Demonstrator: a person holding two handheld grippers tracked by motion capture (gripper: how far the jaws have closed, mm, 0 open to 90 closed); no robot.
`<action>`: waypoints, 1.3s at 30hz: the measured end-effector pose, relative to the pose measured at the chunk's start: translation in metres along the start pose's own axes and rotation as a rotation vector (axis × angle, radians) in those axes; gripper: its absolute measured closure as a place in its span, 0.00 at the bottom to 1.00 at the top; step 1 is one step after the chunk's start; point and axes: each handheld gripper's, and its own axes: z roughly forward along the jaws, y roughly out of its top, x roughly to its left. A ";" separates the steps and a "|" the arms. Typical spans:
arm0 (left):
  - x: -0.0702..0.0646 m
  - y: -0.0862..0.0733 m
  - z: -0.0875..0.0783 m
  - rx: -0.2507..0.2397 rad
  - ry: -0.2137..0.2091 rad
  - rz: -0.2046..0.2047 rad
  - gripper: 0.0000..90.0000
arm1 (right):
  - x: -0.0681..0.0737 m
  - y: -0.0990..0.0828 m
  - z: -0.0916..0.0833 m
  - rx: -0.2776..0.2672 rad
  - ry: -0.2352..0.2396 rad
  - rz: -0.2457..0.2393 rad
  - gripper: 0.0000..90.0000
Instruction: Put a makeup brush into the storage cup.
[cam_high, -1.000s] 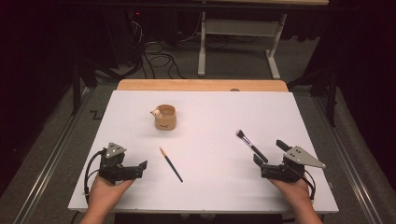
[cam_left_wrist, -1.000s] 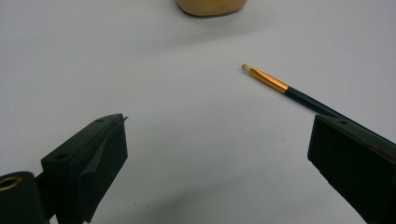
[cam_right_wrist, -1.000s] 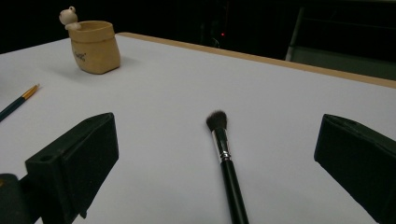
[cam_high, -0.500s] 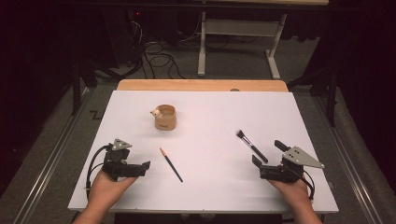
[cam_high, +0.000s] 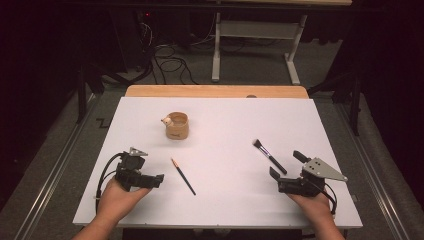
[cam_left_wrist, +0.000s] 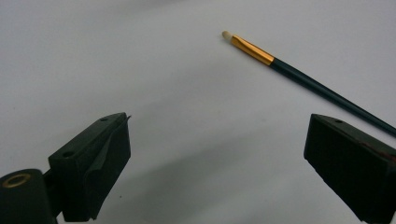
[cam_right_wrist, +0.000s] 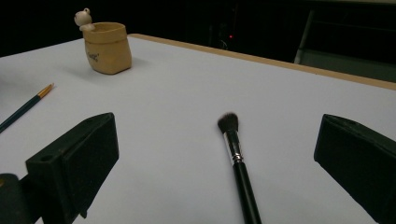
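High view: both hands are resting near the front edge of the bench (cam_high: 310, 107), one claw each. Left claw (cam_high: 156, 180) is sitting toward the front left corner, jaws standing wide and empty, pointing at the thin brush (cam_high: 183, 176), which is lying just beside it, bristle end toward the far edge. Right claw (cam_high: 285, 167) is sitting toward the front right corner, jaws likewise wide and empty, with the makeup brush (cam_high: 268, 156) lying just ahead of it, bristles toward the far left. Cup (cam_high: 177, 125) is standing upright, well apart from both, nearer the far left part of the bench.

Left gripper view: thin brush (cam_left_wrist: 299, 77) is running diagonally, its handle passing just behind the jaw at the view's right rather than between the two.

Right gripper view: makeup brush (cam_right_wrist: 237, 163) is lying between the jaws; cup (cam_right_wrist: 106, 46) is far off.

Risks, as judged:
- Thin brush is lying flat and off the left claw's centre line; closing from here is likely catching air or nudging it so it rolls away.
- Both handles are round and slim; a jaw tip coming down on the bench surface could be pinching one end and flipping the brush.
- Gripping near the bristles could be splaying them.
- Cup looks light; a tilted brush striking its rim could be tipping it.
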 end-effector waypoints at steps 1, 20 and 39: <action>-0.002 0.001 0.001 0.003 -0.001 0.007 0.09 | 0.000 0.000 0.000 0.000 0.000 0.002 0.01; -0.025 0.018 0.020 0.026 -0.056 -0.071 0.10 | 0.002 -0.001 0.003 0.006 0.008 0.002 0.01; -0.052 0.032 0.044 0.074 -0.051 -0.049 0.14 | 0.004 -0.002 0.004 0.010 0.020 0.004 0.01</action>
